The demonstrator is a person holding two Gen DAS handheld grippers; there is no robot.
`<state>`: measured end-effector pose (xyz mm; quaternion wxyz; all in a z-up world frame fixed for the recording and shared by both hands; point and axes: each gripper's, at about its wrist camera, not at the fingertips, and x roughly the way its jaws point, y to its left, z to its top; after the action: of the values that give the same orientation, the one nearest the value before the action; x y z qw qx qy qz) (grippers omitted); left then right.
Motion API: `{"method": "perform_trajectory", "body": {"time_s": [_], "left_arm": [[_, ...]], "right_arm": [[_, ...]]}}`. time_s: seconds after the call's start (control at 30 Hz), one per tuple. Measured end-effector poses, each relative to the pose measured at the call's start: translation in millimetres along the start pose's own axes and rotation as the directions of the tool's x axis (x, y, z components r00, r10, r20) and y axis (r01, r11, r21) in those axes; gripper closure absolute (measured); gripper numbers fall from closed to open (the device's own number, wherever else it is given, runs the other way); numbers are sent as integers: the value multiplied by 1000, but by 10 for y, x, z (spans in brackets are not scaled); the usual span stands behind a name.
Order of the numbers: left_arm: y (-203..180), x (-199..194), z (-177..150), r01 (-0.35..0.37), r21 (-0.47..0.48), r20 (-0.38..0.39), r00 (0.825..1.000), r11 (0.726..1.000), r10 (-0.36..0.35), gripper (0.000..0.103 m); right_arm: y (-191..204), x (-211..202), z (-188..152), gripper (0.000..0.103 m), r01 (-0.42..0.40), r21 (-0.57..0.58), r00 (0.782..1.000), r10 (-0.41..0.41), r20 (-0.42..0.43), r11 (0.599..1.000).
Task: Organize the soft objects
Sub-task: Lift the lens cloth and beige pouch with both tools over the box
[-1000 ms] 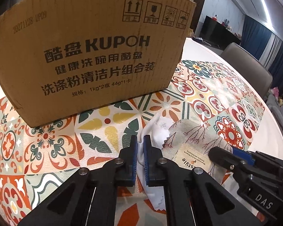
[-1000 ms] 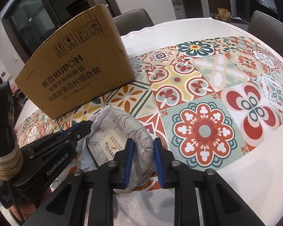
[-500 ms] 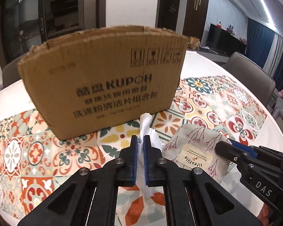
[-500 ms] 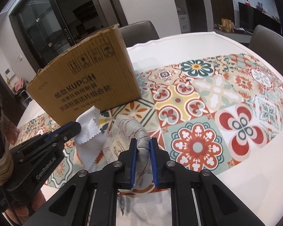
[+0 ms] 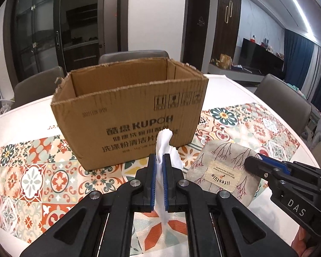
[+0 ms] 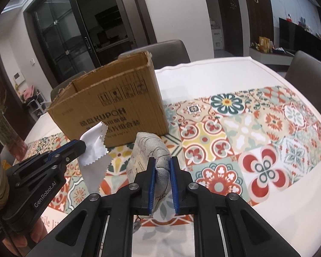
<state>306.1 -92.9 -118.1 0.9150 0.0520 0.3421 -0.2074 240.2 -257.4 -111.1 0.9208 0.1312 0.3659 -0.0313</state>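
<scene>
Left gripper [image 5: 158, 162] clamps white pinked-edge cloth [image 5: 163, 147] | right gripper [image 6: 162, 167] clamps beige branch-print fabric pouch [image 6: 148, 150] | clear near rim of open brown cardboard box [image 5: 126, 115] before dropping (cloth dangles).

White tabletop [image 6: 214, 79] with scalloped edge, colourful patterned tile mat [image 6: 235, 132] spread across it, open brown cardboard box [image 5: 128, 115] with printed KUPOH lettering standing on the mat's far part.

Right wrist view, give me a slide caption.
Right gripper pinches pouch, left gripper holds cloth before box.
</scene>
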Motion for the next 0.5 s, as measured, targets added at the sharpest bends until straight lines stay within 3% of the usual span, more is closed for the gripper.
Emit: {"method": "perform_trajectory", "body": {"time_s": [0.5], "left_arm": [[-61,-516,260,-53,-16,90,994,998,54,95]], "right_arm": [[110,-453,344,88,-32,-65,995,38,94,997]]}}
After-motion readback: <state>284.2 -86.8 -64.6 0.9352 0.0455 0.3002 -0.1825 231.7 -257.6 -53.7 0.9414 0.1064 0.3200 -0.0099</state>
